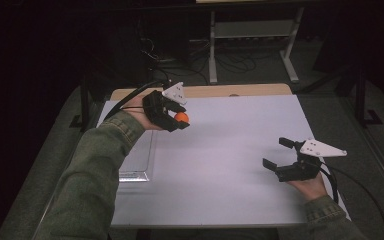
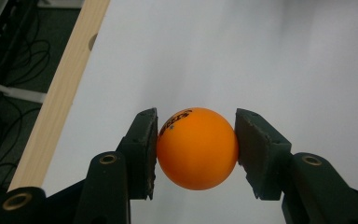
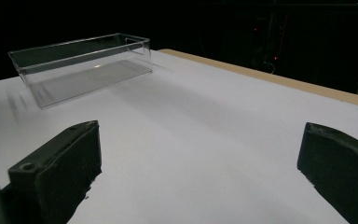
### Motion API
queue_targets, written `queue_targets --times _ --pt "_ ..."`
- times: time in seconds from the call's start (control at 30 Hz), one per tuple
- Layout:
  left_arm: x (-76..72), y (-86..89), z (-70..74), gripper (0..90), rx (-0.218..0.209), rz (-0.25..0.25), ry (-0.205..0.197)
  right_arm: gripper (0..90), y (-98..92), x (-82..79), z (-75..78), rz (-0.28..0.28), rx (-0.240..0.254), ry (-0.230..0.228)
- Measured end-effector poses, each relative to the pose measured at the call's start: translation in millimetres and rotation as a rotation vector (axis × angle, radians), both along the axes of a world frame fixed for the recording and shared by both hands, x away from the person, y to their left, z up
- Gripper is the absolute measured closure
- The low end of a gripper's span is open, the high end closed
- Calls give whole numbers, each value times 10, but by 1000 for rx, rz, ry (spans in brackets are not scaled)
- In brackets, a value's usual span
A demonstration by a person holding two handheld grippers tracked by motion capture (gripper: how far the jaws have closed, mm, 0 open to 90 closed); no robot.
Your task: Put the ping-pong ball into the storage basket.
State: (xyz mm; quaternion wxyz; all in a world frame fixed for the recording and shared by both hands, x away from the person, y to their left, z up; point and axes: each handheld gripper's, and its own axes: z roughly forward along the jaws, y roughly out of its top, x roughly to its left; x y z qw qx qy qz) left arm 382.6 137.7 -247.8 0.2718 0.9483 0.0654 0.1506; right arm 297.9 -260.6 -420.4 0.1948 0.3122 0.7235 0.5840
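Above the table's [image 1: 240,150] far left corner, the left gripper [image 1: 180,120] clamps the orange ball [image 1: 181,117]; pickup appears done, placement pending. The right gripper [image 1: 279,154] rests wide open, empty; the clear box [image 3: 81,65] stands empty.

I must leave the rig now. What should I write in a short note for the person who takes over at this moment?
Left tool: shut on the orange ball, held above the white table near its far left.
Right tool: open, holds nothing, low over the table's right side.
Clear box: on the table's left side, nothing in it as far as the right gripper view shows.
Done: ball picked up.
Left: probably set the ball into the box, then release.
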Motion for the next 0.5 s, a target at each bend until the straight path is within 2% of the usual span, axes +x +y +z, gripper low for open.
queue_targets --times 0.23,0.5 --pt "-23 105 26 505 8 20 0 0 4 -1 -1 -1 -1 1" --pt "-64 234 67 505 41 41 -2 0 5 -1 -2 -2 -1 2"
